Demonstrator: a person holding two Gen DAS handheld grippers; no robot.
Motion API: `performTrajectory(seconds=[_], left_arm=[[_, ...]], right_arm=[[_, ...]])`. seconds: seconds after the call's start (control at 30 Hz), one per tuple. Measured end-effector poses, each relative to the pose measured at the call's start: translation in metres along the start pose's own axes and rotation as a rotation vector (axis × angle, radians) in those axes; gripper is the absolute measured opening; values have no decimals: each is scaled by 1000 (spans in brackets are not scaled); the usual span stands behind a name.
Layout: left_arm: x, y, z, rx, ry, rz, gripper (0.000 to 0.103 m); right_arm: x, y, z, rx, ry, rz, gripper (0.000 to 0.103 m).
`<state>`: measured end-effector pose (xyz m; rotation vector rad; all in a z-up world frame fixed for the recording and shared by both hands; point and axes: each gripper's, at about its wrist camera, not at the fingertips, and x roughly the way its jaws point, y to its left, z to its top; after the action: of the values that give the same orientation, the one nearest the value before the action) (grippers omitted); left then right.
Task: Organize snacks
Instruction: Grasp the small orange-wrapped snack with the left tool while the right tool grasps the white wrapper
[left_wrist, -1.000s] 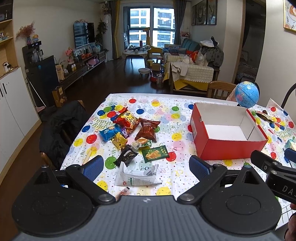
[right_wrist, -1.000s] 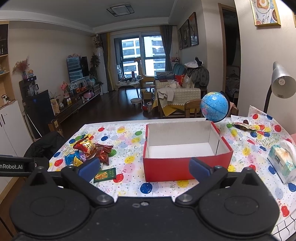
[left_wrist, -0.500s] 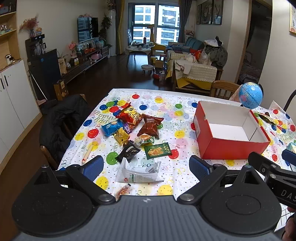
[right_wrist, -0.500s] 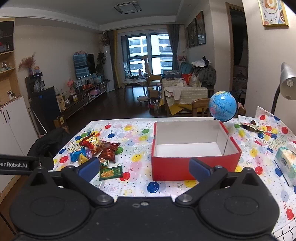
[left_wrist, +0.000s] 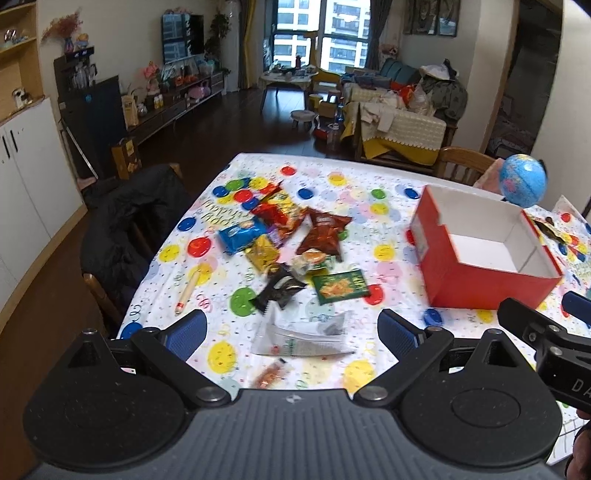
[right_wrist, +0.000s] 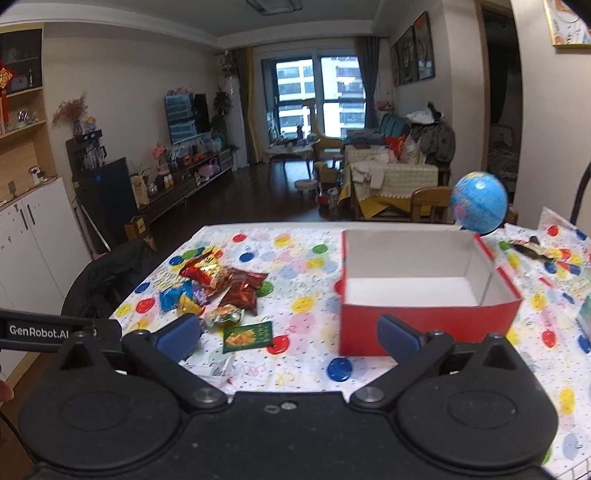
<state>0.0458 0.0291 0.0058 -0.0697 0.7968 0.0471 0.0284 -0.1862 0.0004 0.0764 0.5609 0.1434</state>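
Note:
Several snack packets lie in a loose heap on the dotted tablecloth: a blue packet (left_wrist: 240, 234), a brown-red bag (left_wrist: 323, 230), a green flat pack (left_wrist: 340, 286), a black packet (left_wrist: 279, 290) and a clear white bag (left_wrist: 303, 334). The heap also shows in the right wrist view (right_wrist: 221, 288). An empty red box (left_wrist: 480, 273) with a white inside stands to the right, also in the right wrist view (right_wrist: 424, 295). My left gripper (left_wrist: 291, 334) is open and empty above the near table edge, over the clear bag. My right gripper (right_wrist: 288, 338) is open and empty, near the box's front left corner.
A blue globe (left_wrist: 522, 184) stands behind the box. A pencil (left_wrist: 186, 293) lies at the table's left. A chair with a dark coat (left_wrist: 125, 229) stands at the left edge. A wrapper (right_wrist: 532, 249) lies at the far right. A small orange packet (left_wrist: 271, 374) lies by the near edge.
Both grippers have moved left and forward toward the snack heap, with the left one tipping down over the table. Both stay open. Nothing on the table has moved.

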Motion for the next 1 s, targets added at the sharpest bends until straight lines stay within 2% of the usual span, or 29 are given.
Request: performTrajectory(seconds=[0.13,0.27,0.37,0.53,0.63,0.77,0.87,0.97,1.0], left_arm=[[25,30,-3,-21,32,31,100],[56,59,-11,-52,111,52,99],[74,75,-13,-88,151,27,99],[100,78,-20,-52,222,-50,99],[115,74,-25,-27,253,-69,99],[134,69,-31,2,287,-100,99],[144,68,-37,17,302,-95,98],[153,66,-44,43,324,-108,82],[155,66,-47,52,331,-111,81]], right_arm=[[27,16,-7,-29,49,14,100],[54,31,-19,-55,125,30,96],[69,42,-25,-82,157,30,92],[97,51,-28,-117,192,51,88],[121,53,-29,-140,237,82,87],[157,56,-33,-130,309,76,79],[178,56,-37,-95,361,74,73],[191,60,-43,-87,388,81,70],[195,62,-45,-86,394,86,69]])
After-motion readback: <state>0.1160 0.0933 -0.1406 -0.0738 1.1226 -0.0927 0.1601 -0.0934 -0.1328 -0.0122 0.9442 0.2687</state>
